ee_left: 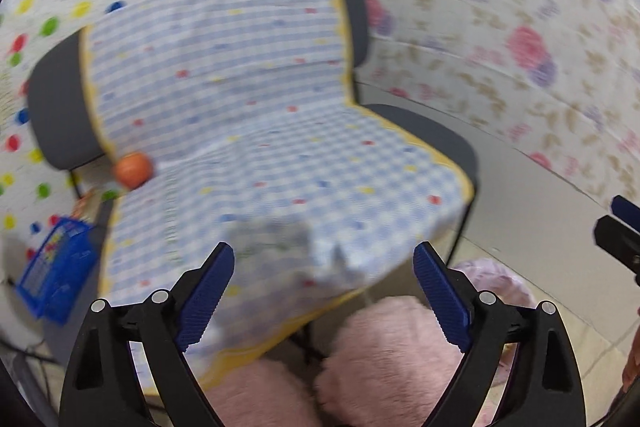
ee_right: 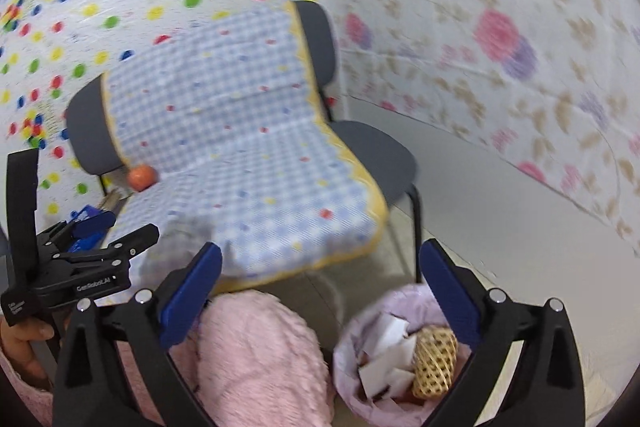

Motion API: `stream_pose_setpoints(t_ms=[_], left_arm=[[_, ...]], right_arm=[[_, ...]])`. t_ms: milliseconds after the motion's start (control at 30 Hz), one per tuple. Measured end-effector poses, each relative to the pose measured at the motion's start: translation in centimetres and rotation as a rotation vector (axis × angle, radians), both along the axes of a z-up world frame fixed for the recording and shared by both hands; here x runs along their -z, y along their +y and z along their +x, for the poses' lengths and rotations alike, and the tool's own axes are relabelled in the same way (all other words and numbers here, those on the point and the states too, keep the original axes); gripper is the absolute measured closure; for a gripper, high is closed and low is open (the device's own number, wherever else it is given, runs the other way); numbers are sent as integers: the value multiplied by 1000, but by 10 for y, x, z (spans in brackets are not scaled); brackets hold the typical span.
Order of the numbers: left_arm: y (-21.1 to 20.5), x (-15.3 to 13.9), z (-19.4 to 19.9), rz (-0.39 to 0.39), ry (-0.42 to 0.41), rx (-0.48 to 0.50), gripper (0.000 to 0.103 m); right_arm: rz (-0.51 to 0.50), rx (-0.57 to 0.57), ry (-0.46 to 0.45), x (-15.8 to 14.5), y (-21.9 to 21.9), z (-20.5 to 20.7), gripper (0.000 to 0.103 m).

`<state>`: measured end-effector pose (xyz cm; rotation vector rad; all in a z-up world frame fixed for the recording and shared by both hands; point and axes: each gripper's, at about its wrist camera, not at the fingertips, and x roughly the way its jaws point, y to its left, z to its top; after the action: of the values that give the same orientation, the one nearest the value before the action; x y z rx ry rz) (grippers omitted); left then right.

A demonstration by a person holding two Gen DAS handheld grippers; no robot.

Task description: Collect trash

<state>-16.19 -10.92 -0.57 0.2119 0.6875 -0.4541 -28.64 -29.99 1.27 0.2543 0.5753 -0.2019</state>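
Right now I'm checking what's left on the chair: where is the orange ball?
In both wrist views the orange ball sits at the left rear of the seat, on the checkered cover, right where the seat meets the chair backrest.

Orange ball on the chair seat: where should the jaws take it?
Take the orange ball across its middle from above and in front. It is round and sits against the chair back at the seat's rear left corner, so the back blocks any approach from behind.
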Motion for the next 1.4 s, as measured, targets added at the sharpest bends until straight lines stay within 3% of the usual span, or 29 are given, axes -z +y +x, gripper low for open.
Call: stream_pose_setpoints(t_ms=[300, 633, 1400], left_arm=[[60, -19, 20, 15, -48, -193, 12], [115, -24, 44, 17, -34, -357, 12], [139, -40, 53, 7, -64, -406, 12]], right_arm=[[-38, -85, -20, -31, 33, 38, 6], [-74, -192, -19, -39, 74, 73, 6], [-82, -221, -21, -46, 90, 102, 6]])
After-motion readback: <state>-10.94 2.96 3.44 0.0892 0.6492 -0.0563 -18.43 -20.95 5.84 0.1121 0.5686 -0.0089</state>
